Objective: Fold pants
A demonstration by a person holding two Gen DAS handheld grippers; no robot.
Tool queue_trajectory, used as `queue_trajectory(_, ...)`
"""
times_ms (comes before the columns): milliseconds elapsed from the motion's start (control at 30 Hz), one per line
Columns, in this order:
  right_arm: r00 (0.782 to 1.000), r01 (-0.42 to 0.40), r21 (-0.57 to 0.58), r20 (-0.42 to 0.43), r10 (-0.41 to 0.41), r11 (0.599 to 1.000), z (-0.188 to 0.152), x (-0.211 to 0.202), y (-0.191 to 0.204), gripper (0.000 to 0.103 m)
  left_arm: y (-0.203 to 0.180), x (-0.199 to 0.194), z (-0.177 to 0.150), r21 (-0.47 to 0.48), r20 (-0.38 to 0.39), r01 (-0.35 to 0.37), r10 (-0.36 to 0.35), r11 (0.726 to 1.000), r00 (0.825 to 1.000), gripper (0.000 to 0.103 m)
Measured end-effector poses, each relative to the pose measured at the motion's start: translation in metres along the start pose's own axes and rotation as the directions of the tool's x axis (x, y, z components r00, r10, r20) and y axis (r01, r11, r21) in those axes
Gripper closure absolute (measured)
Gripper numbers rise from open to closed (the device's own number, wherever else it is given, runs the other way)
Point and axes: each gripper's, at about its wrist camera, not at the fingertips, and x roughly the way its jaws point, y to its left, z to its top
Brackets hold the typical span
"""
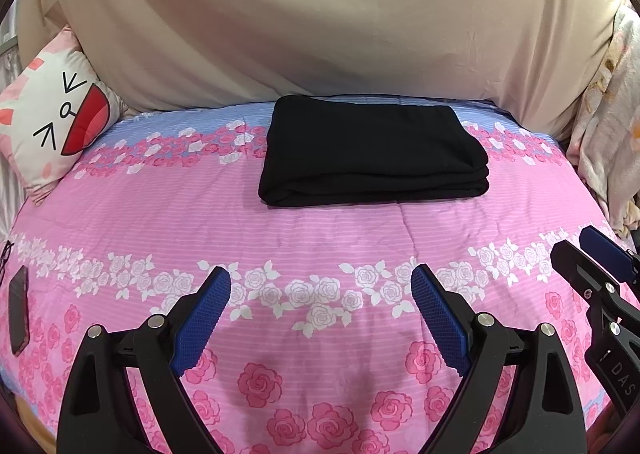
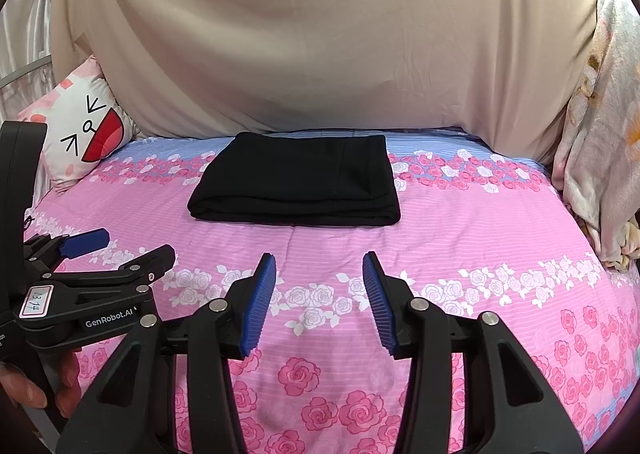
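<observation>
The black pants (image 1: pixel 372 151) lie folded flat at the far middle of the pink bedspread (image 1: pixel 320 238). The left gripper (image 1: pixel 320 318) gapes wide and the right gripper (image 2: pixel 319 304) stands half open, both empty, near the viewer. A phone (image 1: pixel 18 310) is cut off at left.

The black pants (image 2: pixel 296 181) lie folded into a flat rectangle on the bed (image 2: pixel 500 221), near its far edge, under a beige sheet (image 2: pixel 320 33) hanging behind. The right tool (image 2: pixel 319 304) hovers over the pink floral cover, jaws apart, nothing between them. The left tool (image 2: pixel 120 250) reaches in from the left, held by a hand (image 2: pixel 24 390). A cartoon-face pillow (image 2: pixel 86 133) sits in the far left corner.
</observation>
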Motion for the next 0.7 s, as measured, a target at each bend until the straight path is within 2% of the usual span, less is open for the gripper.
queue_trajectory(600, 1.0, 0.023, 0.006, 0.008, -0.023, 1.0, 0.0028, -0.0003, 0.0067, 0.058, -0.001, -0.0026, 0.0002, 0.033, 0.025, -0.019, 0.018, 0.999, 1.0, 0.013)
queue_trajectory(700, 1.0, 0.026, 0.005, 0.013, -0.026, 1.0, 0.0035, -0.0008, 0.0067, 0.044, -0.0013, -0.0042, 0.0002, 0.038, 0.036, -0.024, 0.023, 0.999, 0.999, 0.013)
